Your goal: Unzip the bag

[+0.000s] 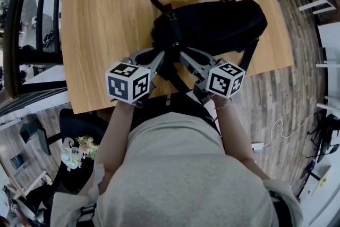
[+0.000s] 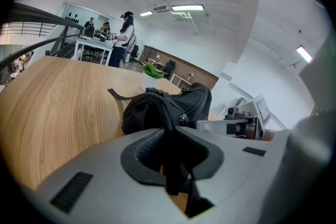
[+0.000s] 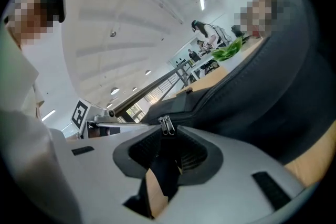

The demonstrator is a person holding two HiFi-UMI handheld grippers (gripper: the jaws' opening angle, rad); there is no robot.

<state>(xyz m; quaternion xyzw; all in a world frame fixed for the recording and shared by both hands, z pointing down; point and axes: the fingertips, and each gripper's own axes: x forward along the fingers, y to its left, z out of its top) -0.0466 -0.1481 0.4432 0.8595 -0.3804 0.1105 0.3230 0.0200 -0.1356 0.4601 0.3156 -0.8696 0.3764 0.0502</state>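
One soft, limp black bag (image 1: 212,26) likely needs bracing: left claw (image 2: 170,131) clamps its strap (image 2: 175,170), right claw (image 3: 168,132), slightly parted, brackets small, probably slippery zip pulls (image 3: 167,125) at its tips.

Matt black cloth bag (image 1: 212,26) with metal zipper pulls (image 3: 166,124) on smooth wooden table (image 1: 106,18).

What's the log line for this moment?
left gripper: shut on black bag strap | right gripper: metal zipper pulls at its tips, grip unclear | black fabric backpack: lying on wooden table
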